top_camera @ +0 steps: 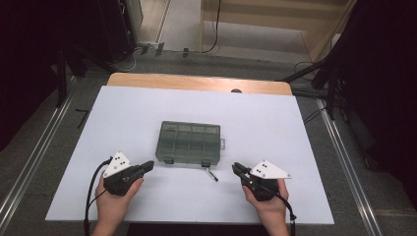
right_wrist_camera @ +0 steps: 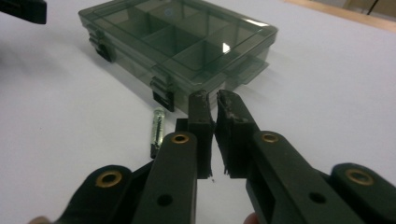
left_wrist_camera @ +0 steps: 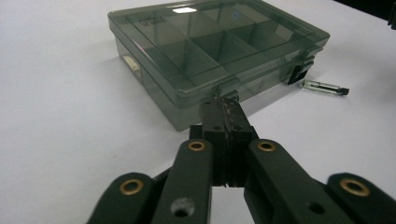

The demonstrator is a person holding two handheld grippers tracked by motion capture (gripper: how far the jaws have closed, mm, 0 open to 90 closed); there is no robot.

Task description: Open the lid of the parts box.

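Box and small tube between two resting grippers

Box [top_camera: 189, 142] of smoky clear plastic lay shut near the middle of the white table [top_camera: 275, 123], its lid down over rows of compartments and two dark latches on the side facing the person. A small clear tube with a dark tip [top_camera: 212, 174] lay on the table just in front of the box's right latch, apart from it.

The left hand-held gripper [top_camera: 149, 165] rested low at the box's near left corner, very close to it; in the left gripper view its jaws were pressed together with nothing between them. The right hand-held gripper [top_camera: 236, 168] sat to the right of the tube, near it but not touching. In the right gripper view its jaws stood almost together, a thin slit left between the tips, holding nothing, with the tube lying just to their left.
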